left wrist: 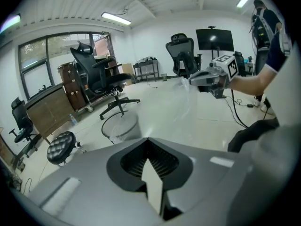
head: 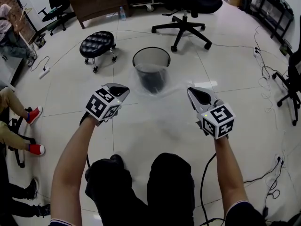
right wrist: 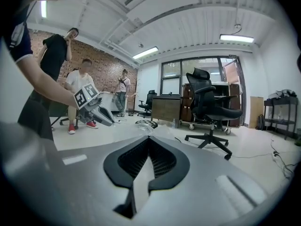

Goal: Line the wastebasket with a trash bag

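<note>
A black mesh wastebasket (head: 151, 60) stands on the white floor ahead of me, and it also shows in the left gripper view (left wrist: 120, 126). A clear trash bag (head: 157, 87) is stretched between my two grippers, hanging over the basket's near rim. My left gripper (head: 123, 89) is shut on the bag's left edge, with a pale strip of film pinched in its jaws (left wrist: 148, 138). The right gripper (head: 192, 92) is shut on the right edge in the same way (right wrist: 149, 136). Each gripper appears in the other's view: the right gripper (left wrist: 207, 79) and the left gripper (right wrist: 101, 114).
A black tufted stool (head: 97, 44) sits left of the basket. An office chair (head: 186, 8) stands behind it. Red shoes (head: 34, 114) of a seated person are at the left, cables (head: 268, 74) trail at the right, and bystanders (right wrist: 51, 65) stand nearby.
</note>
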Tool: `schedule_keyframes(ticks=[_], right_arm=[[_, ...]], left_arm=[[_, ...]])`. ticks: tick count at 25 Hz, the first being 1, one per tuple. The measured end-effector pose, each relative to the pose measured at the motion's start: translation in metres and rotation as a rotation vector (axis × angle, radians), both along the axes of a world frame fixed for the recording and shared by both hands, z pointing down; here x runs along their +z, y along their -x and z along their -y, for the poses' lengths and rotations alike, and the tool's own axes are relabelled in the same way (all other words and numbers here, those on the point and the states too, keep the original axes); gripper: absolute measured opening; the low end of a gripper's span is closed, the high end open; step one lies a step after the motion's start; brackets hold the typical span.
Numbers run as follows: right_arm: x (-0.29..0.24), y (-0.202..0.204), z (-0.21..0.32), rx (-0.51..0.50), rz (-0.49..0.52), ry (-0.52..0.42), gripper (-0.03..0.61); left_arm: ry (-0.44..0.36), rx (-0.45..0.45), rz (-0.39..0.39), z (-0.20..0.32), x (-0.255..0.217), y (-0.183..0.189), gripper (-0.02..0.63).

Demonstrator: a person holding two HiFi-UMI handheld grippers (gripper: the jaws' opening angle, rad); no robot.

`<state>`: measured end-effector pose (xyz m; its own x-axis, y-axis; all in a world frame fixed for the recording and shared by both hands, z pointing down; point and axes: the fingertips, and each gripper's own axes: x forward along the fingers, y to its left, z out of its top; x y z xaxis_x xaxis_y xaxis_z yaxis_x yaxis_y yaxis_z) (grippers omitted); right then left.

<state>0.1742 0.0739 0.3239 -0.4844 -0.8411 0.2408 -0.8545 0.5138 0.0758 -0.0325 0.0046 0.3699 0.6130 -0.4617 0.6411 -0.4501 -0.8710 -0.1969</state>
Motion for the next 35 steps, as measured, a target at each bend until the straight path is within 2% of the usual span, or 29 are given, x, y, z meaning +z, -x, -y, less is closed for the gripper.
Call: schedule_keyframes(ticks=[10, 18, 26, 35], right_arm=[[0.019, -0.011, -0.006, 0.011, 0.030, 0.061, 0.002], [0.032, -0.022, 0.021, 0.038, 0.018, 0.116, 0.002], [0.078, -0.030, 0.081, 0.084, -0.018, 0.221, 0.002], [0.127, -0.034, 0.169, 0.121, -0.052, 0.319, 0.002]], left_arm=[[0.056, 0.010, 0.045, -0.017, 0.009, -0.004, 0.011], [0.085, 0.032, 0.052, 0.001, 0.017, -0.017, 0.011], [0.168, 0.053, 0.021, 0.059, 0.068, -0.028, 0.012], [0.214, -0.042, -0.020, 0.149, 0.112, -0.020, 0.011]])
